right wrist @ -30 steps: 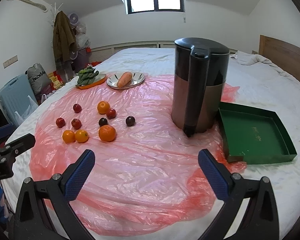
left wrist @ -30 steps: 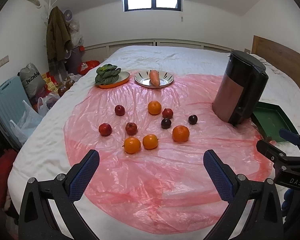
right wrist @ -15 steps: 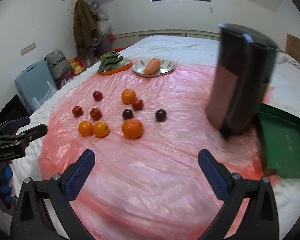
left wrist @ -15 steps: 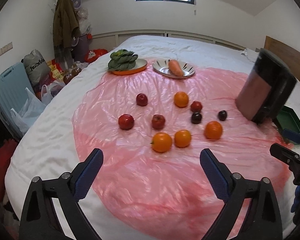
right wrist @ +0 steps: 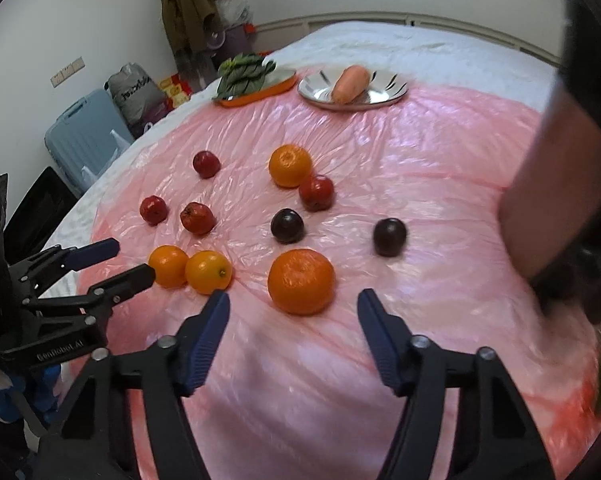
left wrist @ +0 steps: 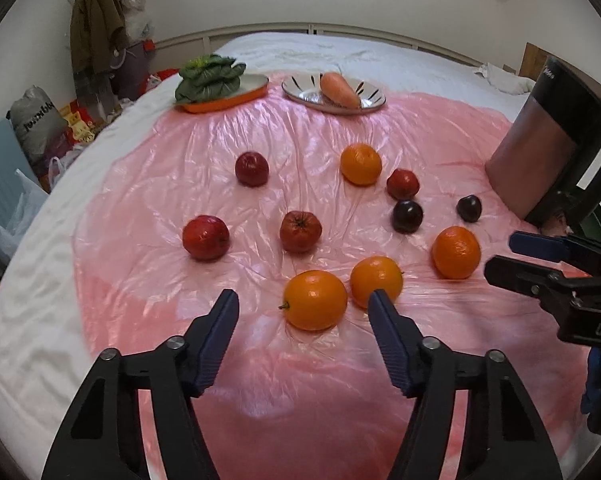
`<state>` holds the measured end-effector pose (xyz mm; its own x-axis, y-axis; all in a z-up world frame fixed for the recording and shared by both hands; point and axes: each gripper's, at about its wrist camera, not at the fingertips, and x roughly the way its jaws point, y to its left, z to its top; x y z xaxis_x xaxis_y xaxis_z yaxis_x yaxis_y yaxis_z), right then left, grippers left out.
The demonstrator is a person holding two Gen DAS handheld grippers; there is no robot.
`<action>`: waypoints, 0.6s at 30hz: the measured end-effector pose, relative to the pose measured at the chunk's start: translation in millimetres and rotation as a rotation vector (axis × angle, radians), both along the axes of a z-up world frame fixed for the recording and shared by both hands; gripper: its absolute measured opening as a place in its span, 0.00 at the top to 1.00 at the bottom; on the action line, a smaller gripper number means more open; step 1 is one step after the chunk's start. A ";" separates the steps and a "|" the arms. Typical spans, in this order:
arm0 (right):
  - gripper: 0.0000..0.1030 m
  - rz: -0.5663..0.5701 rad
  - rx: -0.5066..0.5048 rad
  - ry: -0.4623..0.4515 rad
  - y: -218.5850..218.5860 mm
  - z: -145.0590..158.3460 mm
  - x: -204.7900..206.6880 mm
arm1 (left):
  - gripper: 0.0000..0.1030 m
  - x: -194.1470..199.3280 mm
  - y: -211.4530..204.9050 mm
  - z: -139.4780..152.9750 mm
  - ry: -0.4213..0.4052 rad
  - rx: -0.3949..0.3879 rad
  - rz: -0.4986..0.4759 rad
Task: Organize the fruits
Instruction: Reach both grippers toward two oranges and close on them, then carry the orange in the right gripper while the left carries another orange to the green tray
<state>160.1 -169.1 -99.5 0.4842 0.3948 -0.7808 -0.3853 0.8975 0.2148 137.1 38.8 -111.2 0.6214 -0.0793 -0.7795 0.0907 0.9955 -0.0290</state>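
Note:
Several oranges, red apples and dark plums lie scattered on a pink plastic sheet [left wrist: 300, 360] on the bed. My left gripper [left wrist: 302, 300] is open, its fingertips on either side of the nearest orange [left wrist: 315, 300], just short of it. A second orange [left wrist: 376, 282] lies right beside it. My right gripper [right wrist: 293, 300] is open just in front of a larger orange [right wrist: 301, 282]. Two dark plums [right wrist: 287, 226] [right wrist: 389, 237] lie beyond it. Each gripper shows in the other's view.
A dark kettle-like jug [left wrist: 548, 144] stands at the right of the sheet. At the far side an orange plate of greens [left wrist: 216, 84] and a silver plate [left wrist: 332, 94] with a carrot stand. Bags and a blue suitcase [right wrist: 84, 136] lie on the floor at the left.
Both grippers have moved forward and down toward the fruit, which now looms larger. The left one has come up to the nearest orange, the right one to the larger orange.

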 end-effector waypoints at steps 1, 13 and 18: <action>0.07 0.006 -0.003 0.011 2.9 -3.6 5.0 | 0.44 2.1 0.6 -2.6 0.008 -0.009 -0.001; 0.30 0.030 -0.035 0.082 17.2 -33.6 30.7 | 0.59 18.7 -7.9 -23.1 0.054 0.012 -0.051; 0.40 0.038 -0.045 0.088 17.8 -40.4 33.9 | 0.63 19.4 -11.4 -29.3 0.063 0.028 -0.061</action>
